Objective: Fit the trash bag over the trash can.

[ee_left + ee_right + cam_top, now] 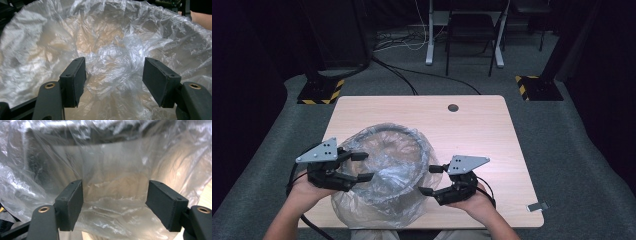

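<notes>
A clear plastic bag (384, 172) sits on the lower left-centre of the wooden desk (477, 125) in the high view, draped over a dark round ring (399, 131) that shows through the film and spilling down toward the near edge.

The left claw (361, 166) is at the lower left of the high view, held in the person's left hand (304, 189), with its tips over the left side of the bag. In the left gripper view its two black jaws stand apart, with crumpled film (113, 62) bunched between and beyond them; the pads do not press on it.

The right claw (430, 180) is at the lower centre-right of the high view, in the right hand (474, 200), its tips just at the bag's right edge. In the right gripper view its jaws are spread wide, facing the smooth stretched side of the bag (115, 180), nothing clamped.

A small grey tag (538, 206) lies at the desk's lower right corner, and a dark hole (453, 107) marks its far edge.
</notes>
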A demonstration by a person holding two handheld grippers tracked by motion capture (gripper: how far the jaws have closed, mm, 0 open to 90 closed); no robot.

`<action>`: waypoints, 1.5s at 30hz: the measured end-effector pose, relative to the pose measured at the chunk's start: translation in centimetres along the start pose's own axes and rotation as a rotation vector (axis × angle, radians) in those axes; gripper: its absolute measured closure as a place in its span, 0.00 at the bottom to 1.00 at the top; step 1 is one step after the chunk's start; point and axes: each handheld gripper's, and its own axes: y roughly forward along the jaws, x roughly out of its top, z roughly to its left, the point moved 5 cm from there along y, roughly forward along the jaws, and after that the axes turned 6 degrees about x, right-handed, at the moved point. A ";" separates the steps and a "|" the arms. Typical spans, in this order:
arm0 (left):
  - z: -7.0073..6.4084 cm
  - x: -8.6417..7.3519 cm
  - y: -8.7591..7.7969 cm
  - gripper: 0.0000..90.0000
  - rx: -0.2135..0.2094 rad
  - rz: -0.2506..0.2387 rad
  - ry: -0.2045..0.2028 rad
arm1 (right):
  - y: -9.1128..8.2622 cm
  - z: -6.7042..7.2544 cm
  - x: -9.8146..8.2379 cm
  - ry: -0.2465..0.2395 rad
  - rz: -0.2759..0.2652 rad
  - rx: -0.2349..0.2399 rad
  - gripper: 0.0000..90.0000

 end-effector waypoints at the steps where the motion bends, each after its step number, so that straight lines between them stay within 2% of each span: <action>1: 0.0 0.2 -0.2 0.39 0.004 -0.005 0.000 | 0.0 -0.1 -0.1 0.003 0.000 0.000 0.31; 4: 0.1 1.5 -0.8 0.39 0.011 -0.022 0.013 | 0.0 -0.2 -0.3 0.009 -0.001 -0.007 0.32; 8: -0.7 4.1 -0.9 0.39 -0.015 -0.037 0.047 | -0.1 -0.1 -0.2 0.010 0.000 -0.010 0.33; 9: -0.7 4.1 -0.9 0.39 -0.015 -0.037 0.047 | -0.1 -0.1 -0.2 0.010 0.000 -0.010 0.33; 11: -1.0 5.0 -0.4 0.39 -0.023 -0.027 0.058 | -0.1 -0.1 -0.2 0.011 -0.003 -0.009 0.33; 12: -1.3 5.7 0.3 0.39 -0.032 -0.019 0.076 | -0.1 -0.1 -0.2 0.013 -0.003 -0.009 0.33; 17: -1.7 6.7 1.8 0.41 -0.050 0.021 0.094 | -0.1 -0.1 -0.2 0.015 -0.007 -0.008 0.34; 20: -1.9 7.4 3.3 0.41 -0.074 0.057 0.098 | -0.1 -0.1 -0.3 0.018 -0.010 -0.004 0.34; 22: -2.0 7.5 3.7 0.40 -0.075 0.071 0.102 | -0.1 -0.1 -0.3 0.022 -0.012 -0.002 0.34; 23: -2.1 7.7 4.4 0.40 -0.083 0.088 0.108 | -0.1 -0.1 -0.3 0.023 -0.013 -0.001 0.34; 30: -2.7 8.0 6.5 0.40 -0.123 0.140 0.139 | -0.1 -0.2 -0.4 0.029 -0.016 0.002 0.35; 34: -2.7 7.8 7.4 0.40 -0.128 0.165 0.149 | -0.2 -0.2 -0.5 0.031 -0.019 0.004 0.35; 37: -2.6 7.2 8.3 0.40 -0.132 0.209 0.152 | -0.2 -0.2 -0.6 0.036 -0.019 0.004 0.35; 41: -2.6 6.8 8.8 0.40 -0.152 0.237 0.147 | -0.1 -0.3 -0.7 0.039 -0.023 0.005 0.35; 45: -2.6 6.4 9.3 0.40 -0.153 0.275 0.152 | -0.1 -0.3 -0.8 0.039 -0.024 0.008 0.35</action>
